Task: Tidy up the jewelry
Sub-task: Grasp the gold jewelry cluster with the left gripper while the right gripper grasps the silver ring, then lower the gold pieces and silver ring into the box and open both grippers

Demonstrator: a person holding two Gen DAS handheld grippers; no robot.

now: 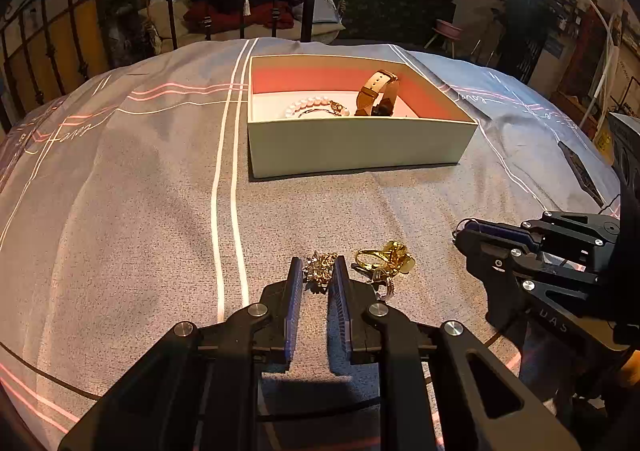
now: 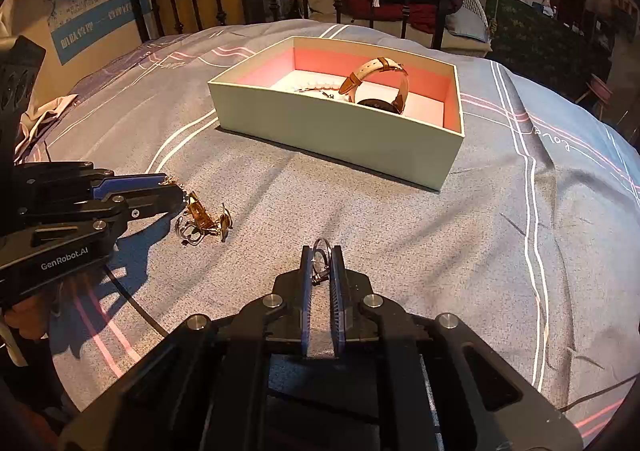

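Bedspread bears an open box holding a watch and pearl bracelet, the pearls clear only in the left view. Left gripper, angled down, is clamped on a gold brooch; gold rings lie beside. Right gripper, angled down, pinches a thin ring, seen only from its own camera.

My left gripper and right gripper are matt black plastic with bright metal screws and ribbed blue pads. The brooch between my left pads is glittering gold-toned metal; the rings beside it are polished gold-toned metal. The small ring between my right pads is thin, shiny, silver-toned metal. The bedspread is matt woven cloth. The box is smooth matt card, pale outside, pink within. The watch strap looks like leather; the bracelet beads are glossy, pearl-like.
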